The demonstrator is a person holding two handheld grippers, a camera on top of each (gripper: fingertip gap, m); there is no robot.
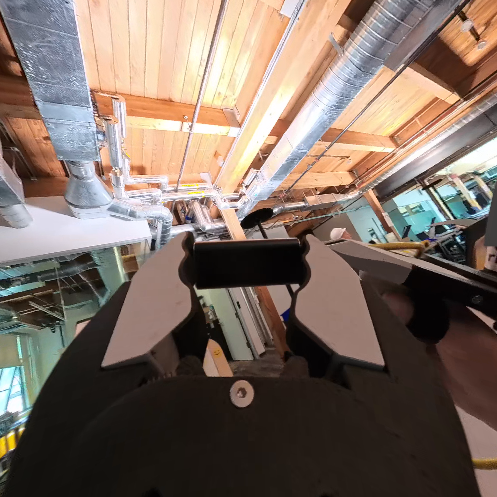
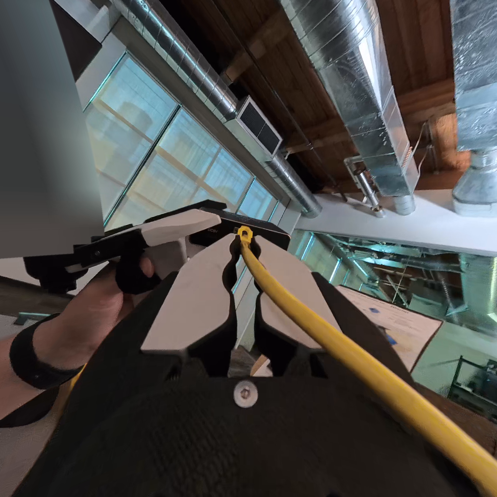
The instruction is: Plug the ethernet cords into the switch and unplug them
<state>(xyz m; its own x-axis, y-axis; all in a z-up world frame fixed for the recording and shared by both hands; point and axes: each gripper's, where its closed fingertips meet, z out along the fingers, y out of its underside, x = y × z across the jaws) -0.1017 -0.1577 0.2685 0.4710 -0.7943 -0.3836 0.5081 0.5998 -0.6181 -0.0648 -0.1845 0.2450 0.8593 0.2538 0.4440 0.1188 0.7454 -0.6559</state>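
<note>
Both views tilt up toward the ceiling. In the left wrist view my left gripper (image 1: 247,255) is shut on the small black switch (image 1: 247,271), clamped across its ends and held in the air. In the right wrist view my right gripper (image 2: 244,243) is shut on the yellow ethernet cord (image 2: 309,306) just behind its yellow plug boot (image 2: 244,231). The boot meets the face of the switch (image 2: 271,232); I cannot tell how deep the plug sits. The left gripper (image 2: 188,228) holds the switch's left end. The right gripper (image 1: 376,259) and cord (image 1: 395,245) show at the right.
A bare hand (image 2: 88,309) with a black wrist band (image 2: 29,360) holds the left gripper. Overhead are wooden ceiling boards (image 1: 166,53), silver ducts (image 1: 330,113) and glass wall panels (image 2: 166,166). The cord trails off the lower right corner (image 2: 457,441).
</note>
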